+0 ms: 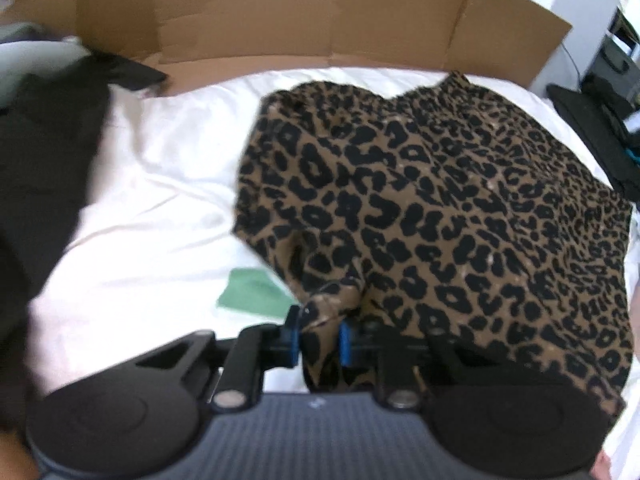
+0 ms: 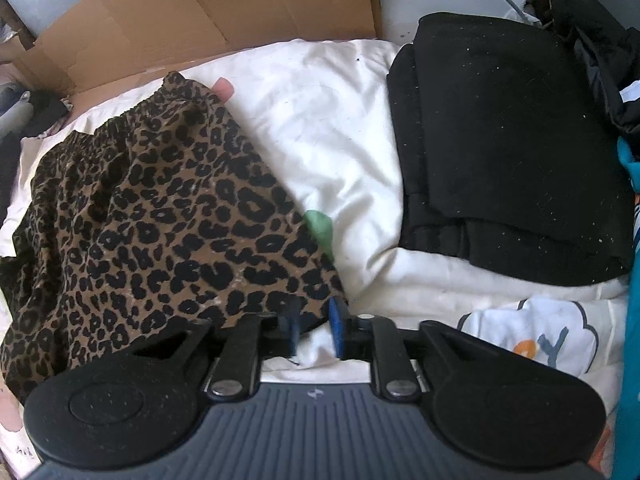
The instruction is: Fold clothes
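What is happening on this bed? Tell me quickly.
A person with a claw in each hand is folding clothes on a white sheet. The left claw pinches a bunched corner of a leopard-print garment. The right claw sits at the garment's opposite edge with its pads slightly apart and only a bit of cloth by one pad. A folded black garment lies beside it.

Left gripper (image 1: 319, 338) pointing steeply down, blue pads (image 1: 293, 340) pinching a gathered fold. Right gripper (image 2: 316, 330) angling down, jaws slightly parted.
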Tool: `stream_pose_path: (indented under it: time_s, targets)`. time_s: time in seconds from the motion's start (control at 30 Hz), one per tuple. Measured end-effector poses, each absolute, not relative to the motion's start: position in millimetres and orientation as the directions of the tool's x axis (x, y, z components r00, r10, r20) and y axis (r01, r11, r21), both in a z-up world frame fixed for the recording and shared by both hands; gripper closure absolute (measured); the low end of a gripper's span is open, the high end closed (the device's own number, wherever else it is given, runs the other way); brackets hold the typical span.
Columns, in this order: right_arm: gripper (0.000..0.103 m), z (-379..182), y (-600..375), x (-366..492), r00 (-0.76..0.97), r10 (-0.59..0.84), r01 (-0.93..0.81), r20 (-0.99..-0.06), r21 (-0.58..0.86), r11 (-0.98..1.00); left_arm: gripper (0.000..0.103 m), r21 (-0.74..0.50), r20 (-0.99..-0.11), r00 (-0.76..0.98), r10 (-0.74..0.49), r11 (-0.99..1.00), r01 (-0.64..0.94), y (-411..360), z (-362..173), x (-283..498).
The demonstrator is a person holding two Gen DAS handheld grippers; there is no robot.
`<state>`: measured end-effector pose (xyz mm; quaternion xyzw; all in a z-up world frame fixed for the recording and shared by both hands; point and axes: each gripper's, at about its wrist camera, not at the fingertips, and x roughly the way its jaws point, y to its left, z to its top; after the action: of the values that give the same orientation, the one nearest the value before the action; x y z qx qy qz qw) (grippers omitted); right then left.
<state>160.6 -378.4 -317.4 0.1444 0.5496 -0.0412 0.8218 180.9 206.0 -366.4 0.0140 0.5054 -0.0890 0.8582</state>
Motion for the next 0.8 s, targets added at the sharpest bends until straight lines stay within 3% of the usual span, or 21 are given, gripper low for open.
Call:
stream_pose_path:
  time_s: [0.3, 0.67, 0.8]
  targets:
    - [0.068, -308, -372, 156, 0.401, 0.110, 0.208, -0.909, 0.208, 0.956, 0.092, -0.100, -0.889, 0.457, -0.038, 0.989, -0.113, 236, -337, 140]
    - [0.065, -322, -380, 148, 0.411, 0.116, 0.209, -0.904, 0.217, 0.953, 0.092, 0.010, -0.909, 0.409, 0.081, 0.985, -0.173, 251, -350, 156]
    - [0.064, -332, -388, 146, 0.413, 0.117, 0.224, -0.903, 0.225, 0.948, 0.083, 0.040, -0.925, 0.360, 0.120, 0.974, -0.222, 251, -362, 159]
